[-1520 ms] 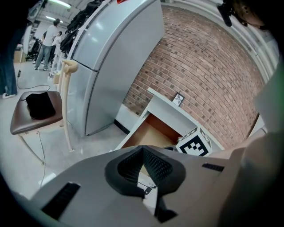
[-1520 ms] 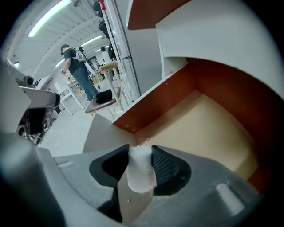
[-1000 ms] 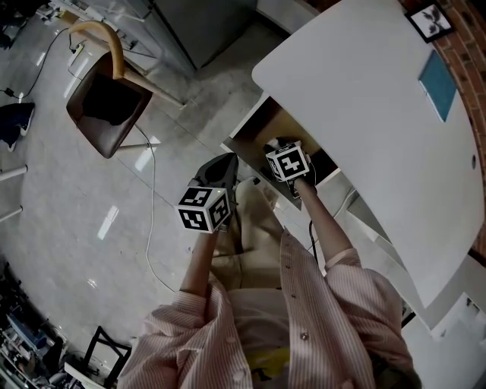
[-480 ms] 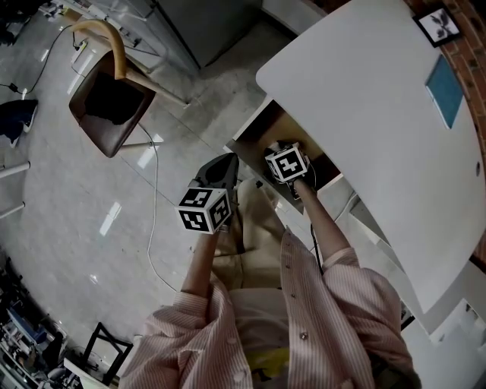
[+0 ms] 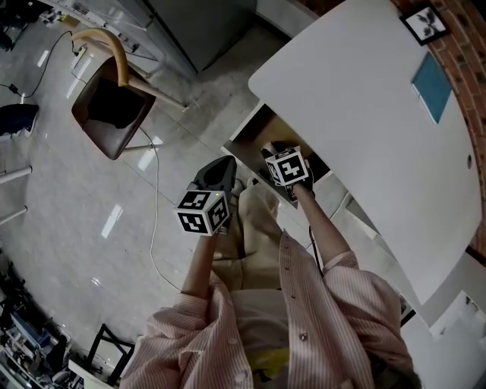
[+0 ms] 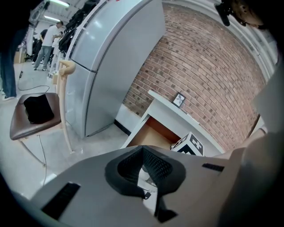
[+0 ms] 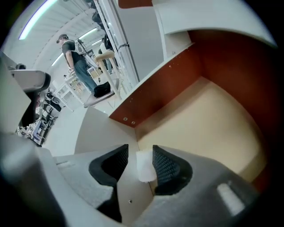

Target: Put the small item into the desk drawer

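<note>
Right hand-held gripper (image 7: 140, 151) just opening; one small item (image 7: 145, 168) between; one drawer (image 7: 208, 119)

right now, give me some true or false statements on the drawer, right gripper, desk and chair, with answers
1. The drawer is open. True.
2. A frame sits on the desk. True.
3. The right gripper is shut with nothing in it. False: its jaws have just been opening, and a white item sits between them.
4. The chair is tucked under the desk. False: it stands well apart from it.
</note>
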### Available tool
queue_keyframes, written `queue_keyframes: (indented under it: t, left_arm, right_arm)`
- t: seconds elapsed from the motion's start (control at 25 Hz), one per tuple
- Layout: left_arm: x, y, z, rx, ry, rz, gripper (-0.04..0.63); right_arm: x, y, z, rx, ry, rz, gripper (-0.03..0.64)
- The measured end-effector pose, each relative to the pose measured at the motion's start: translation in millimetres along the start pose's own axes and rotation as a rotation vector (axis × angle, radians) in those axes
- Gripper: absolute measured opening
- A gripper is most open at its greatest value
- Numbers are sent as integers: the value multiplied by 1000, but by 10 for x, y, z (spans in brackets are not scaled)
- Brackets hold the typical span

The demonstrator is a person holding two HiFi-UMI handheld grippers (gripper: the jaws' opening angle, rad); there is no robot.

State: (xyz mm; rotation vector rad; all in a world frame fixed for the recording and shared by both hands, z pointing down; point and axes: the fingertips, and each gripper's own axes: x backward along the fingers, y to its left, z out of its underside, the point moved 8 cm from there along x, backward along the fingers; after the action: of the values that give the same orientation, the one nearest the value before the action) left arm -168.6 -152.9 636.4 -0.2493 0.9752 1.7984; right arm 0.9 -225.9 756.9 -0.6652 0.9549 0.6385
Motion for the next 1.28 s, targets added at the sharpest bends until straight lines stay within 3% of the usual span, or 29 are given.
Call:
queue_keyframes:
  t: [0.24,0.76,1.28]
  left_arm:
    - [173,-198,-208,-21,-10,18,-2]
    - [583,-641,-755,-119,-51,87,-2]
    - [1124,-977,-1302,-264,-208,114,-2]
  right_arm:
    - [377,173,-72,7,-41,-11,149]
    - [1541,387,-412,-32,-302,-55,60]
    - [2615,475,-777,-90,-614,-99,11]
